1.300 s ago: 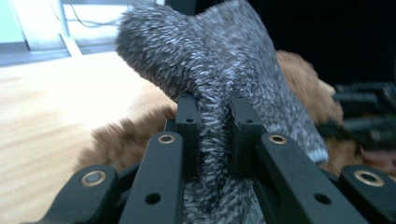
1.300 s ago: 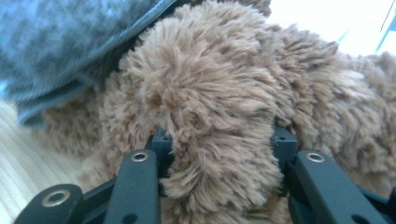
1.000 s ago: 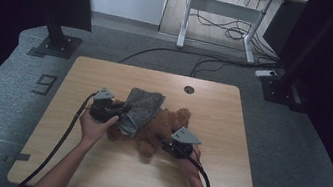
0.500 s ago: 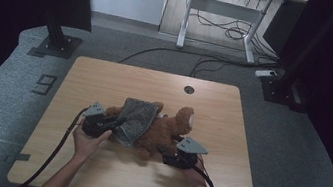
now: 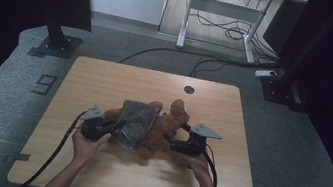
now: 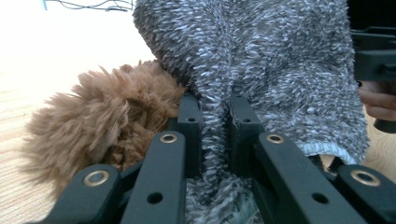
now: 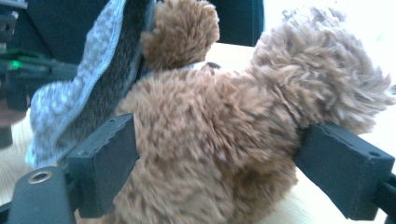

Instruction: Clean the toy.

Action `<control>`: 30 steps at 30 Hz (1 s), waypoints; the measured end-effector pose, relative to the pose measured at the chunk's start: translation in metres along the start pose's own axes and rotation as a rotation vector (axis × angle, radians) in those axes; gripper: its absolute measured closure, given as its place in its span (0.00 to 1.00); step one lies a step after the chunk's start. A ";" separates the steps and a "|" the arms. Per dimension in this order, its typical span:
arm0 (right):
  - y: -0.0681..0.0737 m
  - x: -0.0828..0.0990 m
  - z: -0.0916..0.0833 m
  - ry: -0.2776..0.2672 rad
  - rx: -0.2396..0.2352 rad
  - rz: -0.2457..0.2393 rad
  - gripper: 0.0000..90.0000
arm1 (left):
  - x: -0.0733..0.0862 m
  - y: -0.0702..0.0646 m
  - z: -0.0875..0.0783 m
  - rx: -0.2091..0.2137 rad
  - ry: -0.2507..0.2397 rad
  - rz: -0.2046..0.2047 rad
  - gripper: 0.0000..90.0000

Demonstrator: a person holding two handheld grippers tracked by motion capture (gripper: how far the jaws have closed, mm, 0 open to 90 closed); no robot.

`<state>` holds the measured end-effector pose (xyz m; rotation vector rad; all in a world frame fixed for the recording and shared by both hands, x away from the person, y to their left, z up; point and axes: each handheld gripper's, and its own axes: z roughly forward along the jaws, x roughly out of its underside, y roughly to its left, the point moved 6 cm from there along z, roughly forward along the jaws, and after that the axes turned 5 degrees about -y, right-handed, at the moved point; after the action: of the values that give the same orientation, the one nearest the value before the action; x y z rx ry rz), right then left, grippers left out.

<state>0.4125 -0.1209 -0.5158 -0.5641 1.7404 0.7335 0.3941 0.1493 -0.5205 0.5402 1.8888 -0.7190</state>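
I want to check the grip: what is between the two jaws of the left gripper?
A fold of the grey fuzzy cloth is pinched there, seen in the left gripper view; the left gripper is shut on it.

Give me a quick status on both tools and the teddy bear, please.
Left tool shut on grey knit garment. Right tool jaws just opened, straddling brown teddy bear, not clamping. Bear lying on wooden table, garment draped over it.

A brown plush teddy bear [image 5: 163,131] was laid on its side at the middle of the wooden table. A grey fuzzy sock [image 5: 135,123] was draped over its left part, partly covering it.
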 end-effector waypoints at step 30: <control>0.027 0.043 0.004 0.051 0.109 -0.189 0.68 | -0.074 -0.069 0.038 0.091 0.006 0.100 0.86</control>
<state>0.3844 -0.0992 -0.5530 -0.6664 1.7355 0.4925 0.4040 0.0693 -0.4480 0.6903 1.8272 -0.7412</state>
